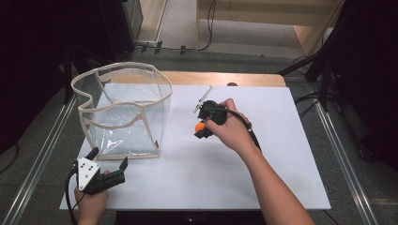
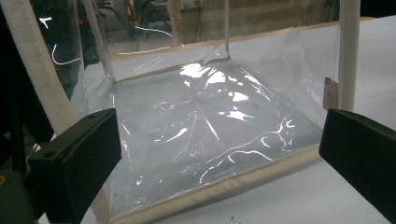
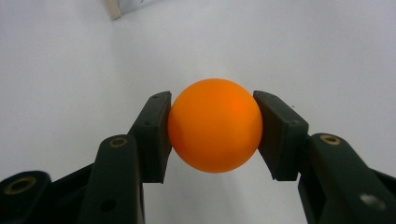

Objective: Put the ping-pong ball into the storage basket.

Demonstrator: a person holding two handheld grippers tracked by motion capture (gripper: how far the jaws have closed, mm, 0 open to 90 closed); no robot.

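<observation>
At left, near the surface's (image 1: pixel 281 187) front edge: left tool (image 1: pixel 109 165) released, jaws spread and aimed at the clear bag (image 1: pixel 123 110) just beyond, its open mouth up. Right of the bag: right tool (image 1: pixel 201 128) clenched on the orange ball (image 3: pixel 215 125), lifted off the surface. Bag lying leftward from the ball, its tall near wall likely in the way unless cleared from above.

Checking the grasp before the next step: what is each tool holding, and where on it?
The right tool clamps the orange ball across its middle, on opposite sides. The left tool holds nothing.
</observation>
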